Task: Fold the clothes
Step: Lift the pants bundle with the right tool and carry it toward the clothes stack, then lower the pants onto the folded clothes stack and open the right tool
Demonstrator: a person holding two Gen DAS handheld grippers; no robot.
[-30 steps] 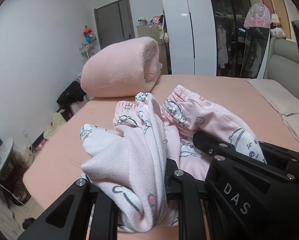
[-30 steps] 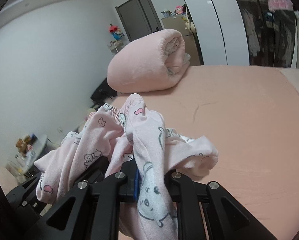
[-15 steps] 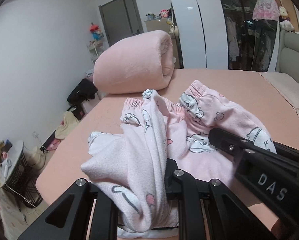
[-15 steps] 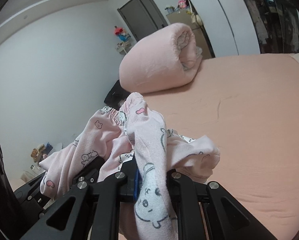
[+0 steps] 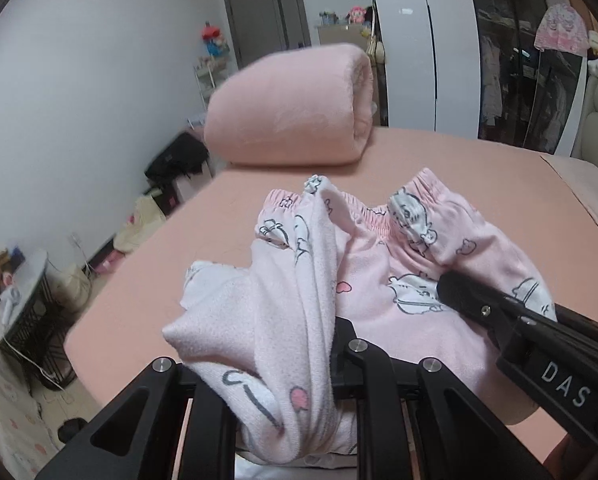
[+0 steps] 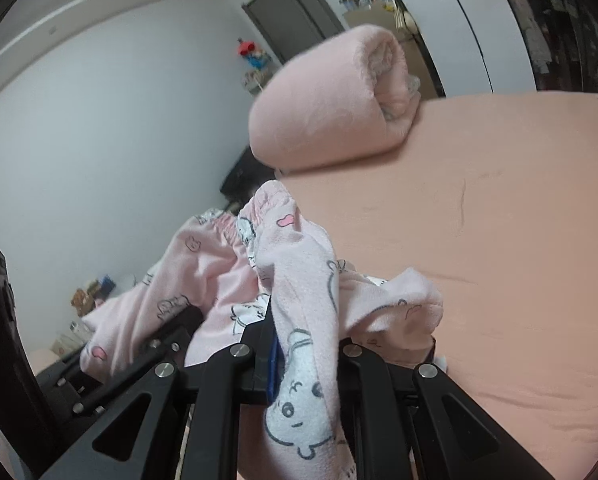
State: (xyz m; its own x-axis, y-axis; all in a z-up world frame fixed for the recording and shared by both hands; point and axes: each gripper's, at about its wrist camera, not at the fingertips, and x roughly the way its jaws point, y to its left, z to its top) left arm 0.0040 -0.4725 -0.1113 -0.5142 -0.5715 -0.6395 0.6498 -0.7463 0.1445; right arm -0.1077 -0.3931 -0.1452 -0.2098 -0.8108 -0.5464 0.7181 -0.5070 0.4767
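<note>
The pale pink fleece pyjama trousers with cartoon animal prints [image 5: 379, 276] lie bunched near the bed's front-left corner, on the peach-pink bed sheet [image 6: 499, 240]. The left gripper [image 5: 299, 360] pinches one gathered fold; the right gripper [image 6: 303, 344] pinches another. A rolled pink plush blanket [image 5: 291, 120] rests at the bed's far edge.

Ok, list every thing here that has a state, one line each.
Left gripper: shut on the pants, fabric bunched between its fingers.
Right gripper: shut on the pants, cloth draped over it.
Pants: crumpled, not yet folded, held at two points, waistband toward the blanket.
Blanket: rolled up, lying on the bed.
Bed: covered by a pink sheet, slightly creased.
Door: closed.
</note>
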